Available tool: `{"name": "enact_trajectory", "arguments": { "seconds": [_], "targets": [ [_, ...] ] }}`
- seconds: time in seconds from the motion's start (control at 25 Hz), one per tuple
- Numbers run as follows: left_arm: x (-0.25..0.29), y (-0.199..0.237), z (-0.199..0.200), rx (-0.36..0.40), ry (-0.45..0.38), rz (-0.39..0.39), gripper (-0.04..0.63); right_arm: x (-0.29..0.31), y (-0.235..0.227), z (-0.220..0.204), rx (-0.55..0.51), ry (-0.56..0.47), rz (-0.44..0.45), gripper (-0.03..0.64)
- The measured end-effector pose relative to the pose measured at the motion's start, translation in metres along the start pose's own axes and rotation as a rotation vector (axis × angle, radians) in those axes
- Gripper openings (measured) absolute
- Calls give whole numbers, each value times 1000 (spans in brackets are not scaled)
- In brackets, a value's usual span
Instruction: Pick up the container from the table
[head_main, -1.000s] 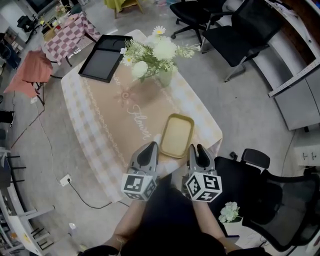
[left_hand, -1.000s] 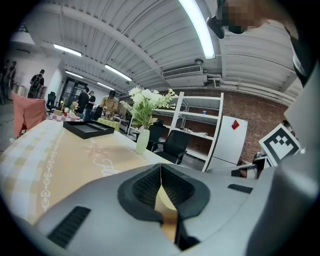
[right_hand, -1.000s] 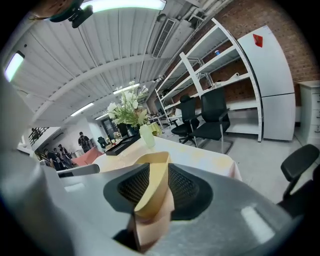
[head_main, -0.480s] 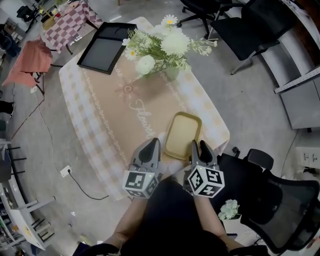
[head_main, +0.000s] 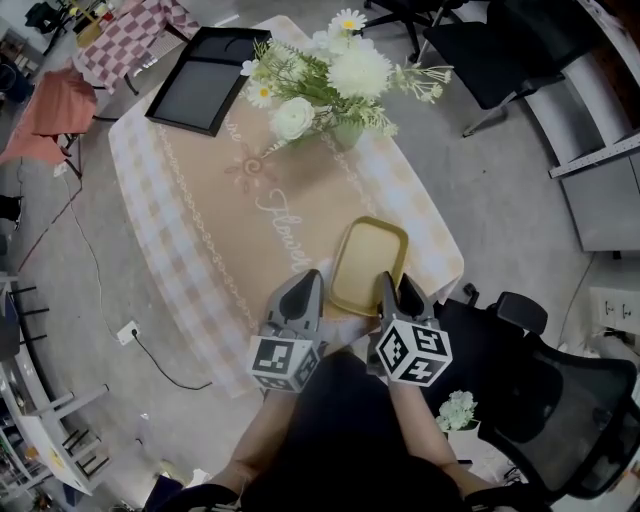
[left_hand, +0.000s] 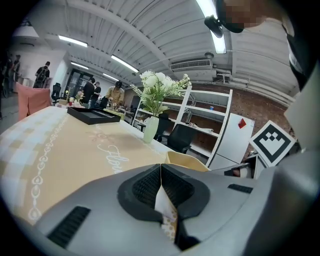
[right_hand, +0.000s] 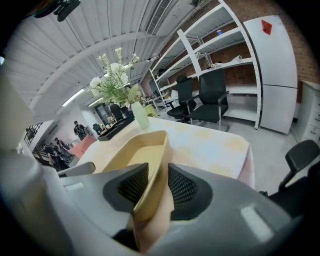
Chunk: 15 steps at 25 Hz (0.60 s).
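Observation:
The container (head_main: 368, 265) is a shallow yellow tray lying on the table's near right corner. My right gripper (head_main: 396, 285) stands at its near right end. In the right gripper view the container's (right_hand: 142, 150) side wall runs between the jaws of that gripper (right_hand: 159, 167). The jaws have just been closing a little, but a strip of cloth still shows between the wall and the right pad. My left gripper (head_main: 307, 282) is shut, just left of the tray's near end over the tablecloth. In the left gripper view its tips (left_hand: 160, 166) meet, and the container (left_hand: 186, 160) lies to the right.
A vase of white flowers (head_main: 335, 90) and a black tray (head_main: 195, 85) stand at the far end of the cloth-covered table (head_main: 200, 230). The table's near edge runs just under both grippers. A black office chair (head_main: 530, 400) stands close on the right.
Both grippers have sunk and crept forward towards the tray's near end. The right gripper's jaws now reach the tray's near right corner.

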<state>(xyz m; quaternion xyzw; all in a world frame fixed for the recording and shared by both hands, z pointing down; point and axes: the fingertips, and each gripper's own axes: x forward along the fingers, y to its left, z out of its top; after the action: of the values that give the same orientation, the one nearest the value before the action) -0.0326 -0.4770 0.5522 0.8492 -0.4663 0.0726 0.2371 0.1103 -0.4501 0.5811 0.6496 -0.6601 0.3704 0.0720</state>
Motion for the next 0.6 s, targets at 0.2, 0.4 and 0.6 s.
{"name": "enact_trajectory", "arguments": {
  "seconds": [0.2,0.4,0.6],
  "targets": [
    [-1,1,0,-6,1,0,12,2,0,-1,14,5,0,84],
    [-2,1,0,-8,1,-1,12,3,-1,-2,5,16,-20,71],
    [-4,3,1,-14,-1,-3,12,1,-5,-2,22,1,-46,31]
  ]
}}
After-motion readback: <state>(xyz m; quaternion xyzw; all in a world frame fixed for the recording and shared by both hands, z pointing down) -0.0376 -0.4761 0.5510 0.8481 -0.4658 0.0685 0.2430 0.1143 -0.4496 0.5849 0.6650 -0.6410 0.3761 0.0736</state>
